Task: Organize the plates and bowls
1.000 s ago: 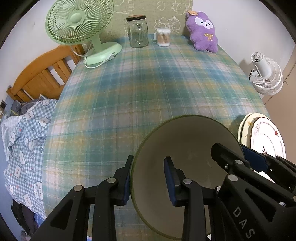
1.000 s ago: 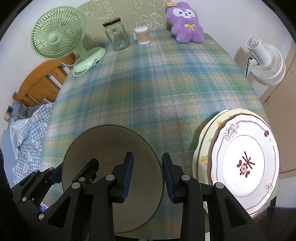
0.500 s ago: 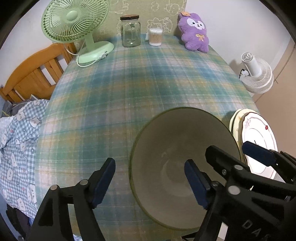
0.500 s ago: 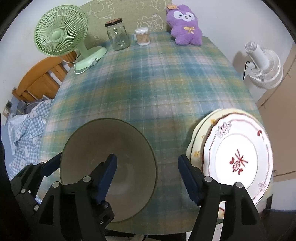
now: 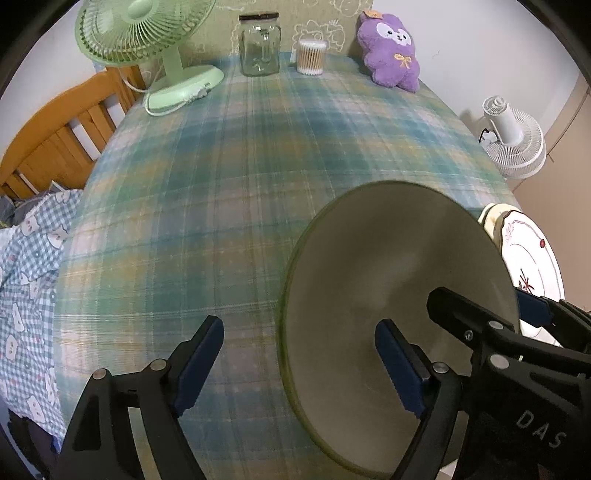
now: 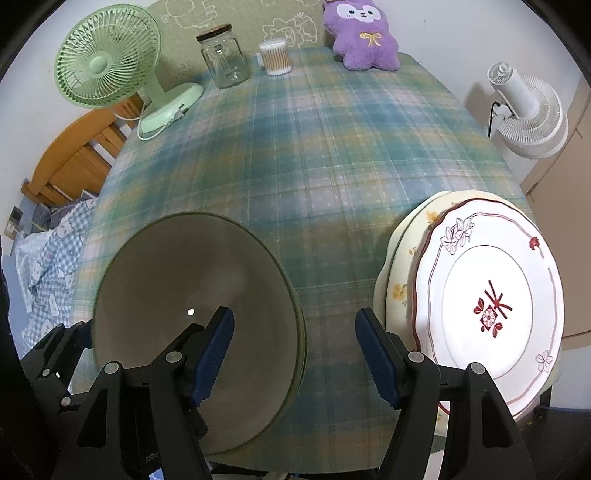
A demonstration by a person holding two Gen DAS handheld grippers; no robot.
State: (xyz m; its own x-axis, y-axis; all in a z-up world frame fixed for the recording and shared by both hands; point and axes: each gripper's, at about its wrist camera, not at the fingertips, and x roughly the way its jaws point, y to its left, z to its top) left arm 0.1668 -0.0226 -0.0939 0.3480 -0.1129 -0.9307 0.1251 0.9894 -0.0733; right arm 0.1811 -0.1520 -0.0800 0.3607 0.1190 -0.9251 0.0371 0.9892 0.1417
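A wide grey-green bowl sits on the plaid tablecloth near the front edge. My left gripper straddles the bowl's left rim; its jaws are opening and the pads do not touch the rim. My right gripper stands open across the bowl's right rim, also clear of it. Right of the bowl lies a white plate with a red pattern, stacked on a cream floral plate. Each gripper shows in the other's view, the right one and the left one.
At the far edge stand a green desk fan, a glass jar, a tub of cotton swabs and a purple plush toy. A white floor fan is off to the right, a wooden bed frame with checked bedding to the left.
Both grippers were shut on the bowl's rim and have let go, their jaws now spread wide. The bowl rests on the cloth. The left gripper has sunk slightly.
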